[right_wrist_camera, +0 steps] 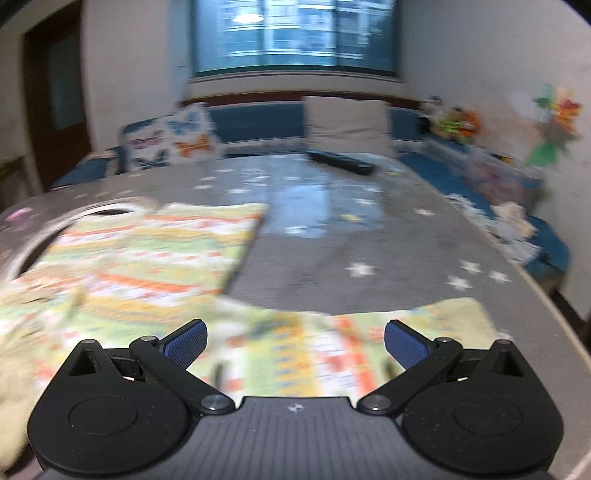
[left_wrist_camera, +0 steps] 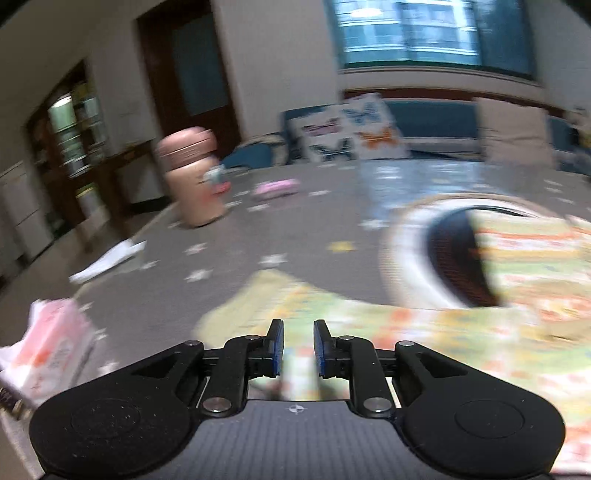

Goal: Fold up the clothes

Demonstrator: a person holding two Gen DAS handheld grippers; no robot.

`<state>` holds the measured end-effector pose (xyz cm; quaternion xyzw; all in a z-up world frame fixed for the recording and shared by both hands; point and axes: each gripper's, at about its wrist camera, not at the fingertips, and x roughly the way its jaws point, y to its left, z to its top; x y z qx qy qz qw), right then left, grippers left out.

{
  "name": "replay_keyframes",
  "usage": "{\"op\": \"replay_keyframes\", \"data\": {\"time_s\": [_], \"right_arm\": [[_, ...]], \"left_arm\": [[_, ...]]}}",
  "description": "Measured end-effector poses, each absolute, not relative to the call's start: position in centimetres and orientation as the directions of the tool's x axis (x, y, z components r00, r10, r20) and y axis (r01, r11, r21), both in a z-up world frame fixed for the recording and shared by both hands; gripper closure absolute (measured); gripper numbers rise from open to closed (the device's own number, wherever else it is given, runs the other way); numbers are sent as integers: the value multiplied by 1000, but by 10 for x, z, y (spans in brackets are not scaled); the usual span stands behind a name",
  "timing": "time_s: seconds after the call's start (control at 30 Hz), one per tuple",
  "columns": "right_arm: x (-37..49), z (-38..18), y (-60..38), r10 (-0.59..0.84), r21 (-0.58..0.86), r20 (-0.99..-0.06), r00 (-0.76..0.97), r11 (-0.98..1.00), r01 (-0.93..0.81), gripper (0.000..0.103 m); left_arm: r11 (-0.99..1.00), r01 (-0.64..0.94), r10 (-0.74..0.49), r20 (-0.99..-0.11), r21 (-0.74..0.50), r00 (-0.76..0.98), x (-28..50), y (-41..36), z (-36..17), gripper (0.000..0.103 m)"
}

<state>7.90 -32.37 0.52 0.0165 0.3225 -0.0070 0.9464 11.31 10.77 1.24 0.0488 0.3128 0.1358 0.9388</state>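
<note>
A grey table point(right_wrist_camera: 325, 258) dotted with pale stars fills both views, with a blue sofa point(right_wrist_camera: 258, 122) and a wide window point(right_wrist_camera: 295, 33) behind it; everything is blurred. The patterned garment point(right_wrist_camera: 140, 254) — yellow, green and orange — lies across the table, spreading ahead and to the left of the right gripper point(right_wrist_camera: 295, 343) and passing under its fingers. That gripper's blue pads stand wide apart with nothing between them. The left gripper point(left_wrist_camera: 298, 349) has its pads drawn close with a narrow gap, directly over the garment point(left_wrist_camera: 406, 332); whether cloth is pinched there I cannot tell. Ahead and to its right sits a round white basket point(left_wrist_camera: 406, 258) — cloth drapes over its rim. Far ahead to its left stands a pink bottle point(left_wrist_camera: 192, 177), and close on its left a pink-and-white packet point(left_wrist_camera: 48, 347).
</note>
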Motion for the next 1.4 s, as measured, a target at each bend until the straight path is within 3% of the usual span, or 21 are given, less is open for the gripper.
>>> {"op": "replay_keyframes", "data": {"time_s": [0.27,0.57,0.8,1.0,1.03,1.13,1.4], "right_arm": [[76,1,-271,154,14,-617,772,983,-185,0],[56,-15,-241,177,-93,-656,734,946,-311,0],[54,2,-233,212,-87,-622,754,938,-336,0],[64,-2,-215,257,-65,-623,739,925,-376,0],[63,-5,-211,260,-72,-631,731,919,-388,0],[57,-7,-206,269,-91,-637,723,905,-416,0],[62,9,-214,246,-69,-590,769,934,-351,0]], "left_arm": [[982,75,42,-584,175,811,104,23,8,83],[925,258,-50,-583,279,811,76,-25,-14,78],[913,288,-93,-539,290,837,74,-37,-4,78],[888,361,-155,-554,284,818,73,-50,-12,78],[882,375,-165,-558,287,814,72,-52,-14,82],[864,411,-191,-566,291,802,68,-58,-20,83],[894,399,-248,-517,203,819,72,-49,0,78]]}}
